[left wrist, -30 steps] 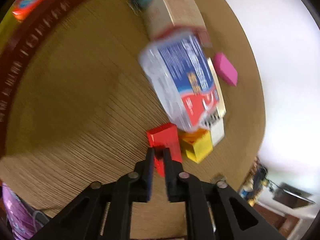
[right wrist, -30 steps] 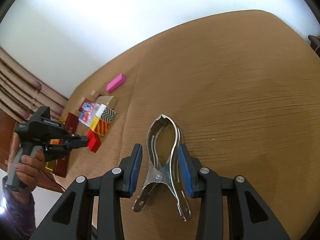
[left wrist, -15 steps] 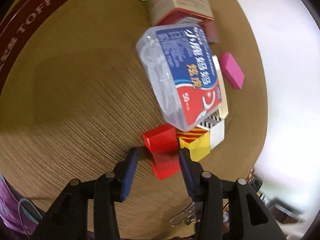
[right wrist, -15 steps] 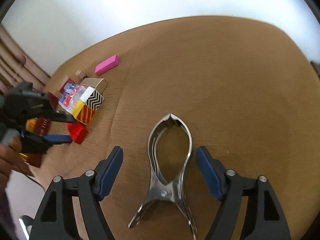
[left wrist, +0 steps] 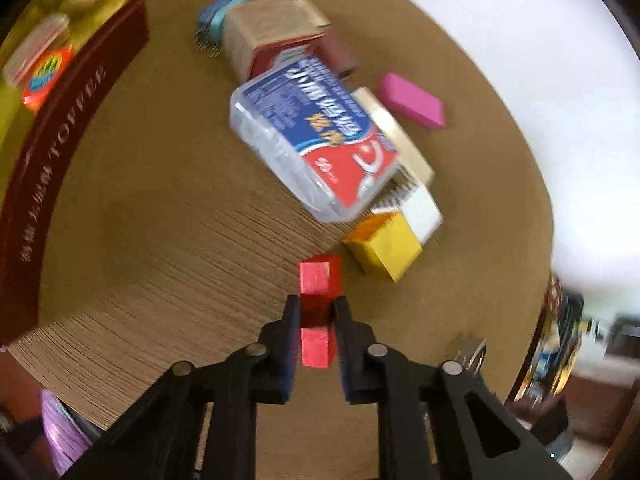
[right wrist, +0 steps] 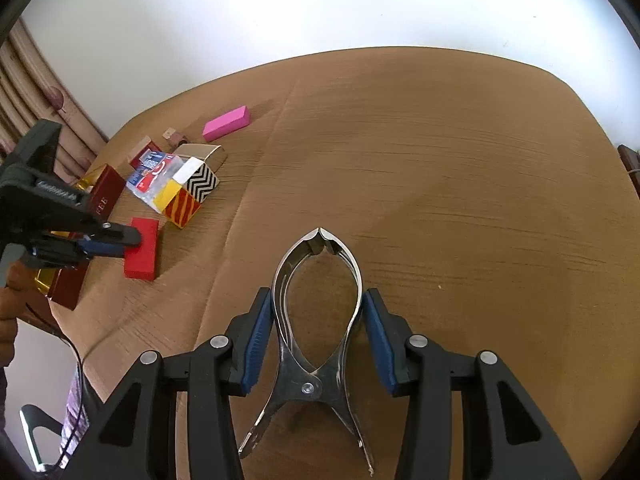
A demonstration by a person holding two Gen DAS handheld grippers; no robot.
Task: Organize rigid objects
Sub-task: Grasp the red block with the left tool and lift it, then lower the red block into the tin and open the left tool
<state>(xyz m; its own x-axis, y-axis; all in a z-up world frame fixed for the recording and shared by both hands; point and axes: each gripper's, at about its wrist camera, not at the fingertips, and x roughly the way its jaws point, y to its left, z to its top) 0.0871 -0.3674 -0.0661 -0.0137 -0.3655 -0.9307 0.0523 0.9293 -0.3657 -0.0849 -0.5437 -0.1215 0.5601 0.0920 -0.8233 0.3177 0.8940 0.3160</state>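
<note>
- My left tool is clamped on the red block; both pads press its long sides, and one end of the block sticks out past the fingertips.
- In the right wrist view the same red block sits at the tip of the left tool, low over the brown surface; I cannot tell whether it touches the surface.
- My right tool straddles the metal clamp, which lies flat on the surface with its nose pointing away from me.
- The right tool's jaws are closing, and the blue pads are right at the clamp's bowed sides; the left pad looks in contact, the right one at most barely so.
- Just beyond the red block, in the left wrist view, is a yellow-and-white box, apart from the block.
- A clear floss-pick case with a blue and red label leans on that box and on a gold box behind it.
- A pink block lies on its own near the far edge of the surface.
- A cardboard box stands behind the case, with something blue and teal beside it, too blurred to name.
- A long maroon toffee tin runs along the left edge.
- A hand grips the left tool's handle at the left edge of the right wrist view.
</note>
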